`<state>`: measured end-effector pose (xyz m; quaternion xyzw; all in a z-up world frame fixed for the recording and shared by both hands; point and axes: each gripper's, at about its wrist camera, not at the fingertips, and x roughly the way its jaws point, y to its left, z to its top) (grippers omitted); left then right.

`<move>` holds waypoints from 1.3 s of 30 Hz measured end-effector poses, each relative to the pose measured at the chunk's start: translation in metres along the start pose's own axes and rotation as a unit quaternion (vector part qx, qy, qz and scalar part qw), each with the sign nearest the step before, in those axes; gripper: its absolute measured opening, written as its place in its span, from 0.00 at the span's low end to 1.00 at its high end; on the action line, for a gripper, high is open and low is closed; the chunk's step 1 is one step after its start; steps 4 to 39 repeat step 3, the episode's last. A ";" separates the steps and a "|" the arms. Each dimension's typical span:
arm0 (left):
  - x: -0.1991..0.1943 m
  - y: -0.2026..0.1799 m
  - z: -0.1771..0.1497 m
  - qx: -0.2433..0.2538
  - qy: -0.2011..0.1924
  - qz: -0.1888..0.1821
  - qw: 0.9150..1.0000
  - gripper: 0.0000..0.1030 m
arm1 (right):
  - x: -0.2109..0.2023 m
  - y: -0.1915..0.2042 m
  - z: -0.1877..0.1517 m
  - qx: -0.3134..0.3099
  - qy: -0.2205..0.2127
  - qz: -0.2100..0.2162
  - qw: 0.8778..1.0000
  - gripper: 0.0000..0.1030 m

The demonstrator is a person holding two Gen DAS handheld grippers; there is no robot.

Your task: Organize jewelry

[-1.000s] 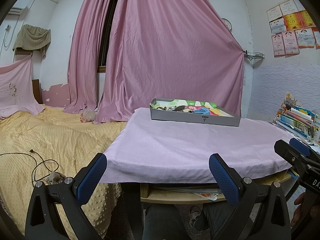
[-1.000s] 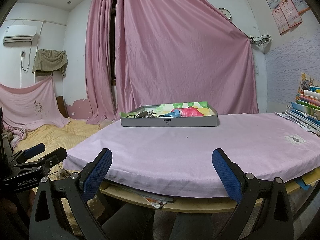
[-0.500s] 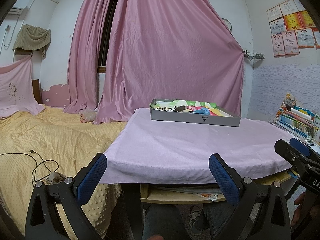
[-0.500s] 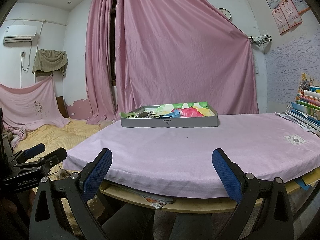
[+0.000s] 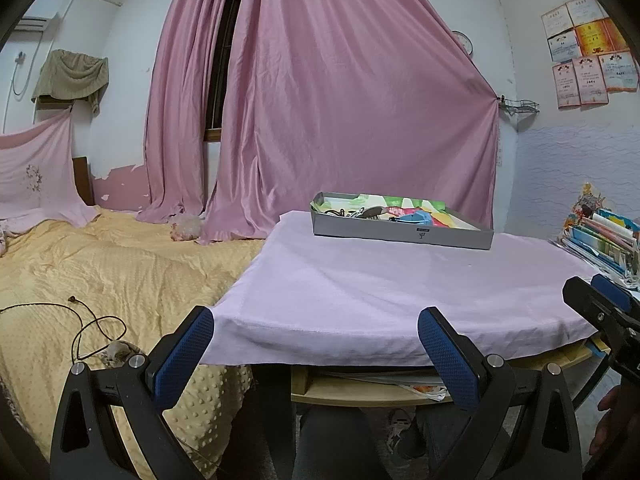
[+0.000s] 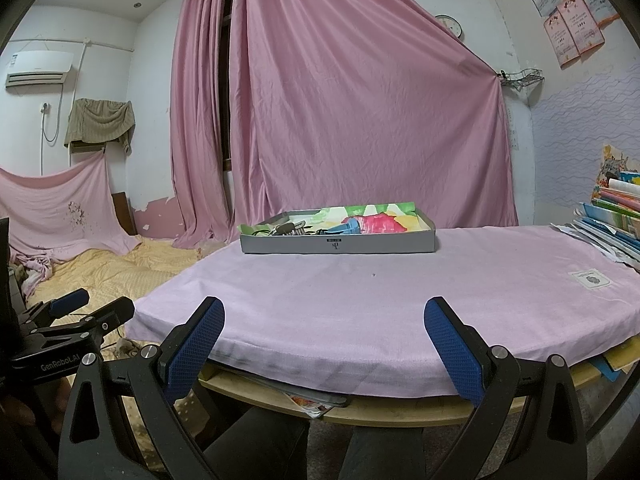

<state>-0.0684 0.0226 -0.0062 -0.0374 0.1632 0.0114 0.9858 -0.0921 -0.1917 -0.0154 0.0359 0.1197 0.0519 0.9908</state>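
Jewelry (image 5: 362,213): small dark and metallic pieces, heaped at the left end of a shallow grey tray (image 5: 400,234); single items too small to tell apart. A blue piece (image 6: 347,227) lies just beside them on multicoloured paper lining (image 6: 380,220).

Tray: on the far half of the table (image 6: 360,292), which is covered by a pink cloth; at 12 o'clock from the right gripper (image 6: 324,332), at 1 o'clock from the left gripper (image 5: 316,336).

Left gripper: jaws wide apart, blue pads empty, held off the near table edge. Seen also in the right wrist view at 9 o'clock (image 6: 92,304).

Right gripper: jaws wide apart, nothing between them, held off the near table edge. Seen in the left wrist view at 3 o'clock (image 5: 600,292), with part of a hand (image 5: 616,420) below it.

Left wrist view only: yellow bedspread (image 5: 100,272) at 9 o'clock with a dark cable (image 5: 86,328) lying on it.

Right wrist view only: air conditioner (image 6: 38,68) at 10 o'clock; white label (image 6: 591,279) on the cloth at 3 o'clock.

Both views: pink curtain (image 5: 340,112) behind the tray; stacked books (image 6: 612,216) at the table's right end; certificates (image 5: 584,52) on the right wall.
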 end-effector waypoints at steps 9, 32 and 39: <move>0.001 0.000 0.001 0.000 0.001 0.000 1.000 1.00 | 0.001 0.001 -0.002 0.001 0.002 0.001 1.000 0.95; 0.001 0.000 0.001 0.000 0.001 0.000 1.000 1.00 | 0.001 0.001 -0.002 0.001 0.002 0.001 1.000 0.95; 0.001 0.000 0.001 0.000 0.001 0.000 1.000 1.00 | 0.001 0.001 -0.002 0.001 0.002 0.001 1.000 0.95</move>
